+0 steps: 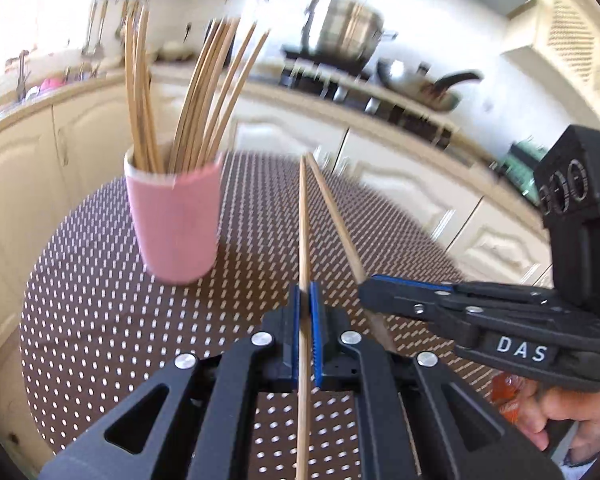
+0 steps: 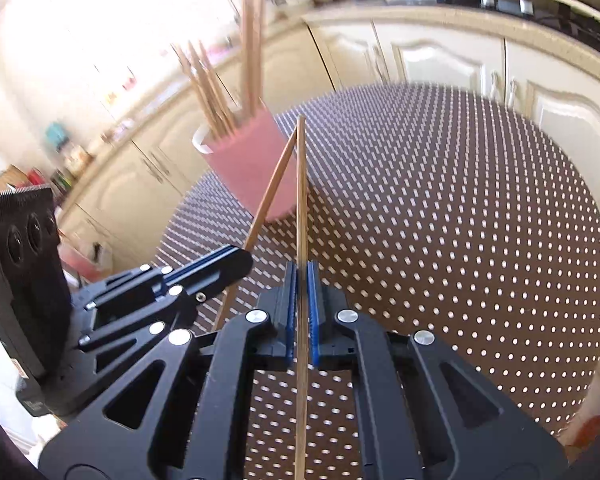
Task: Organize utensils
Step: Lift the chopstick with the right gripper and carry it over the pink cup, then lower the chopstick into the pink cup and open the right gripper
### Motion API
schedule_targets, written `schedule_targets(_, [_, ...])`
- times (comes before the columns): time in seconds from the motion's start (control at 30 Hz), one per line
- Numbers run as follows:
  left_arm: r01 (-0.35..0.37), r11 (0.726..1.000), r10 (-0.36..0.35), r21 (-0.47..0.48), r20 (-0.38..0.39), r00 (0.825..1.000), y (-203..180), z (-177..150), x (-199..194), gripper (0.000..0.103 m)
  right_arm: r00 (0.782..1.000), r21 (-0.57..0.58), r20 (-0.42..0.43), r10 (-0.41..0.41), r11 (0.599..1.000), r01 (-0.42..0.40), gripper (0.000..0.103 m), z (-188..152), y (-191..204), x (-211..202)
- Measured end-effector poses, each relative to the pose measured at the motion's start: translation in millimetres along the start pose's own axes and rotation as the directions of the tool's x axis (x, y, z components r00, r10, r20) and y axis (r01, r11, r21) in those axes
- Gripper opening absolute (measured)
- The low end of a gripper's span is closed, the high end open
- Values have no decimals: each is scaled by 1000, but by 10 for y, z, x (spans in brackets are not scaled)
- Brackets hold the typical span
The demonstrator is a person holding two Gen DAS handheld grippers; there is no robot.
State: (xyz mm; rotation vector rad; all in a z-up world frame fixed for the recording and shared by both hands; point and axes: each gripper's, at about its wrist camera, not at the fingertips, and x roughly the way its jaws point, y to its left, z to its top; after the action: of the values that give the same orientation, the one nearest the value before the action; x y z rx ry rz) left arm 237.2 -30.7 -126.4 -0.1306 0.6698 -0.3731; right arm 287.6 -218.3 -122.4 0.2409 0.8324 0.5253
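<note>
Both views blurred, chopstick ends cut off at 6 o'clock; L gripper [image 1: 305, 312] & R gripper [image 2: 300, 296] each clamp 1 chopstick [image 1: 304, 240], tips meeting near pink cup [image 1: 176, 216] at 11 o'clock on dotted table [image 1: 100, 320].

- Wooden chopsticks [image 1: 305, 216], matt, are seen in a smooth pink cup [image 1: 175, 216].
- A dotted brown tablecloth [image 2: 440, 208] is shown beneath matt black plastic grippers.
</note>
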Motion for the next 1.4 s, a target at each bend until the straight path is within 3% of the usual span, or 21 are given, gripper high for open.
schedule_targets(0.2, [-10, 1000, 4, 29, 177, 984, -116, 177, -329, 5, 987, -47, 149, 63, 997, -56, 6, 110, 391, -302])
schedule_targets(0.4, [-22, 1000, 14, 20, 329, 944, -60, 321, -560, 5, 960, -122, 265, 88, 991, -57, 6, 303, 731, -407])
schedule_targets(0.67, [-31, 999, 42, -29, 513, 857, 188, 603, -713, 5, 905, -206, 410, 111, 978, -27, 6, 609, 985, -414])
schedule_targets(0.87, [-33, 998, 62, -58, 603, 796, 360, 823, -671, 6, 855, -249, 504, 121, 969, 9, 6, 857, 1107, -270])
schedule_targets(1.13, [-57, 995, 101, -87, 675, 731, 589, 1070, -463, 6, 794, -275, 592, 138, 961, 37, 6, 1124, 1100, 8])
schedule_targets(1.23, [-58, 994, 108, -95, 695, 711, 658, 1157, -373, 6, 777, -276, 612, 149, 960, 33, 6, 1201, 1066, 92])
schedule_targets(1.4, [-72, 990, 139, -125, 698, 703, 781, 1227, -142, 6, 764, -268, 628, 152, 963, 29, 6, 1290, 1020, 246])
